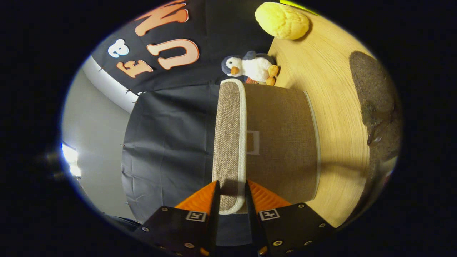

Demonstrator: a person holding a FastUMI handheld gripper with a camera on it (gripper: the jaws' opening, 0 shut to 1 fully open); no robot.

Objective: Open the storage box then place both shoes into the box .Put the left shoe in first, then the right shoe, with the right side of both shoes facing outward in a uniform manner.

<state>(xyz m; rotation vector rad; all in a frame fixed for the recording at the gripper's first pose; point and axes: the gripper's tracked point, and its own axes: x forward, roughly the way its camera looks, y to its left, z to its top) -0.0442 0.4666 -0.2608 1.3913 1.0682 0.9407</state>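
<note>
The gripper has its two fingers closed on the lid of the storage box, one finger on each face of the lid's near end. The view is rolled on its side, so the desk runs up the right of the scene and the booth's wall stands to the left. The lid is a woven fabric flap with a pale piped border; its long axis runs straight away from the gripper, in line with the fingers, and it stands off from the box body, which lies just to its right, toward the desk. Judging from this, the lid is caught at its free edge and the opening step is under way; the swing must go left, away from the box body.

Beyond the box's far end sits a plush penguin, and farther right a yellow bun-shaped plush. A dark shoe lies on the desk well to the right of the box.
</note>
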